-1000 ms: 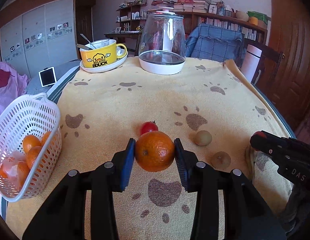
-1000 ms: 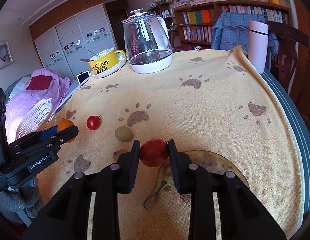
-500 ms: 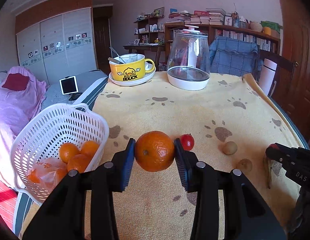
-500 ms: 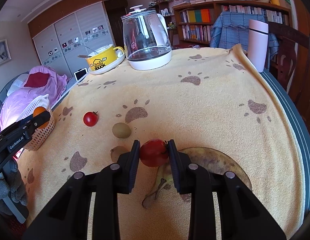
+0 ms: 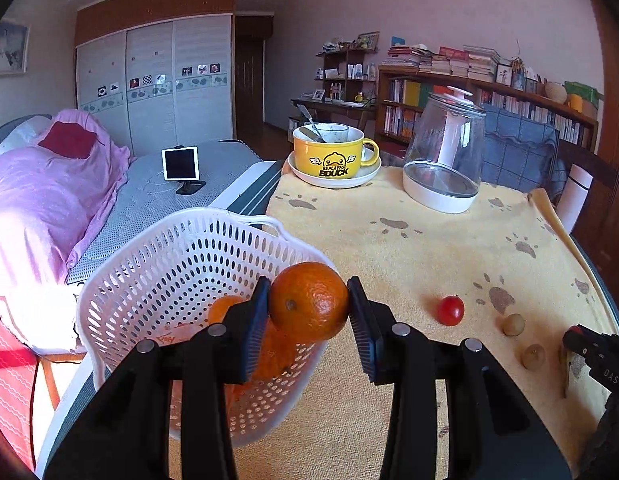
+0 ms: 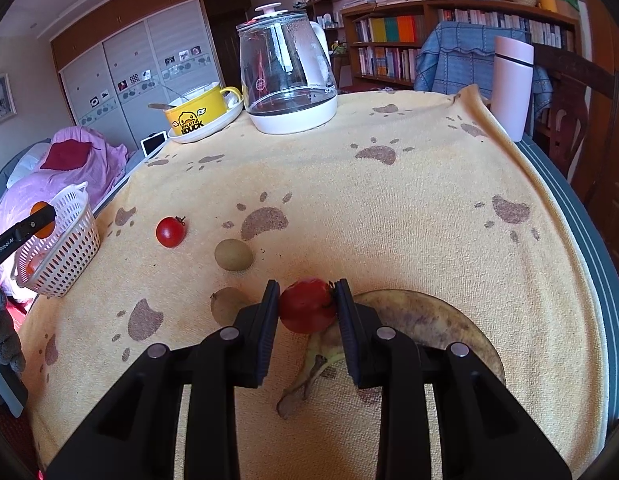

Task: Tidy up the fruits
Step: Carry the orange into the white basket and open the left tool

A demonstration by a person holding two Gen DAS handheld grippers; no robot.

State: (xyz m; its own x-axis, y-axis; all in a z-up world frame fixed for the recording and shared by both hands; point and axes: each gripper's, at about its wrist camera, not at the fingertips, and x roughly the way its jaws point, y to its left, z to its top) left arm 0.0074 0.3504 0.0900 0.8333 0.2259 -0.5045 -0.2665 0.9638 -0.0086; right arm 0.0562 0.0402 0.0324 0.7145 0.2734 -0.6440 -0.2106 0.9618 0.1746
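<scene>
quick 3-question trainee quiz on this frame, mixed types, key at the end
1. True or false: the left gripper holds the orange over the white basket.
2. What does the right gripper hold? A) kiwi B) red tomato C) banana
3. Fill in: loose on the yellow cloth lie one small tomato, a banana and ___ kiwis.

Key:
1. True.
2. B, the red tomato, just above the banana.
3. Two: one kiwi farther out, another beside the right gripper's finger.
</scene>
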